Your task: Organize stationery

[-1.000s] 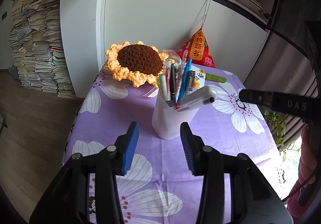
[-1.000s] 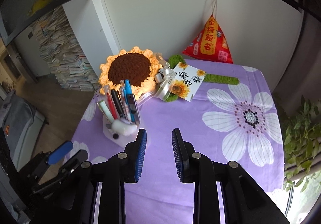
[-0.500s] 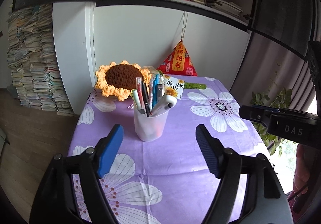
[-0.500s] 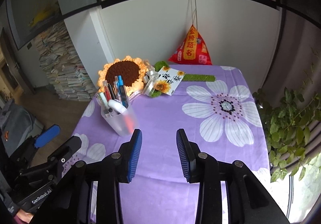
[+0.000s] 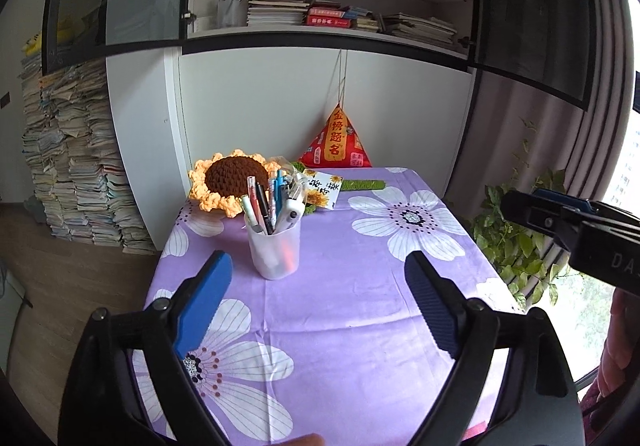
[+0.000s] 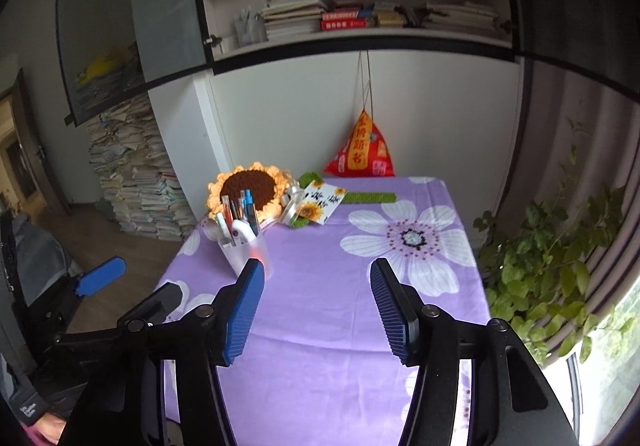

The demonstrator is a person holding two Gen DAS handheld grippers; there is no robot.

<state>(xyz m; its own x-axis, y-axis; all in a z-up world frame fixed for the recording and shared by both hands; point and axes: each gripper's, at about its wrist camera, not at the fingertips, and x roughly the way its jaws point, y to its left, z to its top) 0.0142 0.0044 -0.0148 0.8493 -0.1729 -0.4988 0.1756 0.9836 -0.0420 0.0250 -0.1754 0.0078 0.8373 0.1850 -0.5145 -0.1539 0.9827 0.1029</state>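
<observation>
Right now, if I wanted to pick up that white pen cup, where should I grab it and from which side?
Grip the pen cup around its plain lower wall, approaching level from the near side. It stands upright with pens fanning out above the rim, so a top approach would likely hit them. The open left tool faces it most directly.

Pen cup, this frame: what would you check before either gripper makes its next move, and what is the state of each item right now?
1. Pen cup upright on the purple tablecloth: ok.
2. Pens standing inside the cup: ok.
3. Loose stationery left on the cloth: none seen, ok.
4. Left gripper open, holding nothing: ok.
5. Right gripper open, holding nothing: ok.
6. Both grippers clear of the cup: ok.
</observation>
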